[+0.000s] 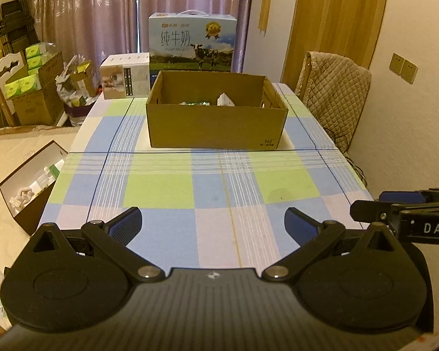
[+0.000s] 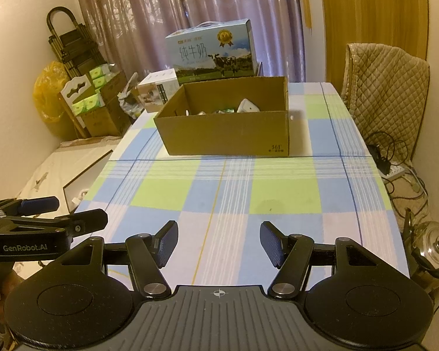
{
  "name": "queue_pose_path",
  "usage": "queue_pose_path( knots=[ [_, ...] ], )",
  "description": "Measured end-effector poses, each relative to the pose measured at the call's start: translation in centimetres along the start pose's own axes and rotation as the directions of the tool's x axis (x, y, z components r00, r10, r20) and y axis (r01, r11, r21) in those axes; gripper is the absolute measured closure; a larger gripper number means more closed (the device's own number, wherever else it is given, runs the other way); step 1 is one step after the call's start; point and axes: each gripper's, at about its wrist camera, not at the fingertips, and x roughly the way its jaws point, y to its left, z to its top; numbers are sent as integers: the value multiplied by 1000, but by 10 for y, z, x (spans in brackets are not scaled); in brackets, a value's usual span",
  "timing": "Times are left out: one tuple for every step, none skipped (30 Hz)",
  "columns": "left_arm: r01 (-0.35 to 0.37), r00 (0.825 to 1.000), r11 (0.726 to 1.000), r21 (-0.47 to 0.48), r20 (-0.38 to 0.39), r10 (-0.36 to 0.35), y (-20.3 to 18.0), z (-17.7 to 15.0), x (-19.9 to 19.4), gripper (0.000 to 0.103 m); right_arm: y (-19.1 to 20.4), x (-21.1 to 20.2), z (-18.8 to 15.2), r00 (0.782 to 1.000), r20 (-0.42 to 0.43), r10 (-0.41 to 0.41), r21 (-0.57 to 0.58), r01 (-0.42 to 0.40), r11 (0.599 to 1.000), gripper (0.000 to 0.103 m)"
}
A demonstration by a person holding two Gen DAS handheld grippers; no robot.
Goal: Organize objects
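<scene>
An open brown cardboard box [image 1: 216, 125] [image 2: 228, 133] stands on the far half of the checked tablecloth [image 1: 207, 181] [image 2: 234, 187]. Inside it I see a green packet [image 1: 194, 103] [image 2: 226, 110] and a white object [image 1: 225, 100] [image 2: 247, 106], mostly hidden by the front wall. My left gripper [image 1: 212, 223] is open and empty above the near table edge. My right gripper [image 2: 219, 242] is open and empty beside it. Each gripper shows from the side in the other's view, the right [image 1: 401, 210] and the left [image 2: 46, 213].
A blue milk carton [image 1: 192, 42] [image 2: 212, 51] and a white box [image 1: 125, 76] [image 2: 158, 87] stand behind the cardboard box. A quilted chair [image 1: 333, 87] [image 2: 386, 87] is at the right. An open dark box [image 1: 32, 181] lies left; a kettle [image 2: 433, 245] and cables [image 2: 395, 161] sit right.
</scene>
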Motion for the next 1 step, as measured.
queue_pose_path(
  knots=[
    [2,1000,1000,-1,1,-2,0,0,0,1,0,0,0,1000,0,0,0,0,1000,44]
  ],
)
